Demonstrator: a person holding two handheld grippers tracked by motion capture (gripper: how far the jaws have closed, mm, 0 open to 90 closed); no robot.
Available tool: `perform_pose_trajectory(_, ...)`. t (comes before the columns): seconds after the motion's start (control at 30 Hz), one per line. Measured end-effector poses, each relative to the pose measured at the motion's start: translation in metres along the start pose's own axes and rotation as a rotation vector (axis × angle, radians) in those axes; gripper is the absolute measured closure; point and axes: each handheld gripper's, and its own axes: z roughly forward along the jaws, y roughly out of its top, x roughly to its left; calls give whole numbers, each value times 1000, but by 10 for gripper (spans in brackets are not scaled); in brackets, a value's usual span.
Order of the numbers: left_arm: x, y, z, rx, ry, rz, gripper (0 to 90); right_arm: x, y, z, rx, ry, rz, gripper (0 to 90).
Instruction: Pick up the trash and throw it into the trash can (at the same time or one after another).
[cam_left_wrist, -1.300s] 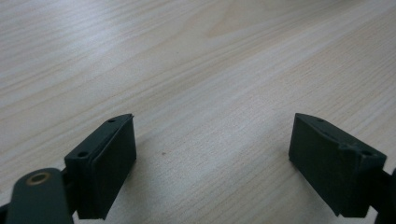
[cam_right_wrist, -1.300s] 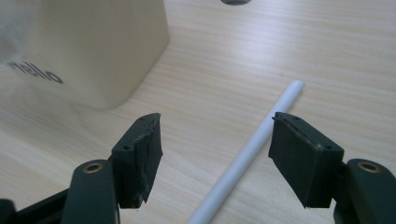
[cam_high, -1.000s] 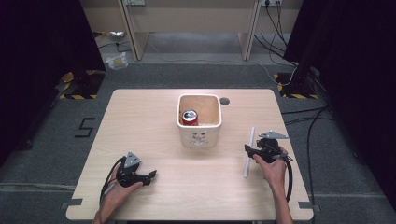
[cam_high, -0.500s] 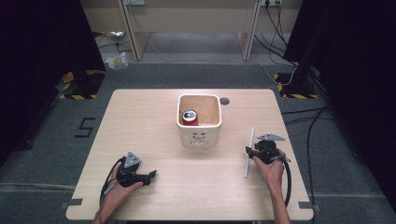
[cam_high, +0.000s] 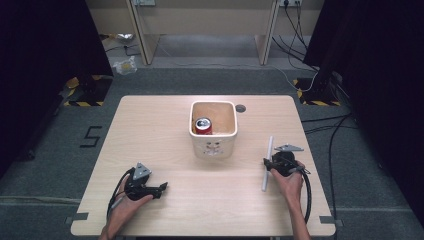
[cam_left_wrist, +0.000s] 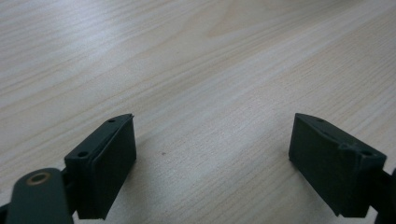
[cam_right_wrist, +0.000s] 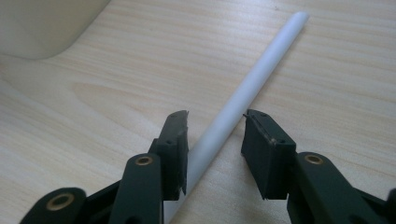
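Lying between the right gripper (cam_right_wrist: 215, 140) closing fingers: white tube (cam_right_wrist: 252, 81).

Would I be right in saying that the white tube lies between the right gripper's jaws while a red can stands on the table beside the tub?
Not quite: the red can stands inside the tub, as the high view shows. The white tube does lie between the jaws of the right gripper, which have just been closing.

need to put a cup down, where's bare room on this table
Bare wood runs along the table left of the white bin, and across the front middle between the left tongs and the white tube. It is crowded on the right, where the right tongs straddle the tube.
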Motion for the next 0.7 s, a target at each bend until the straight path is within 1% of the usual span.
perform_pose_trajectory(0.3,0,0,0,-2,1,0,141,-5,-2,-2,2,-17,-24,708)
perform_pose_trajectory(0.47,0,0,0,-1,0,0,141,-8,-2,-2,-3,-8,-34,777)
perform_pose_trajectory(0.53,0,0,0,-1,1,0,141,-10,-3,-2,-6,1,-29,788)
perform_pose_trajectory(0.7,0,0,0,0,0,0,141,-11,-3,-3,-6,6,-26,792)
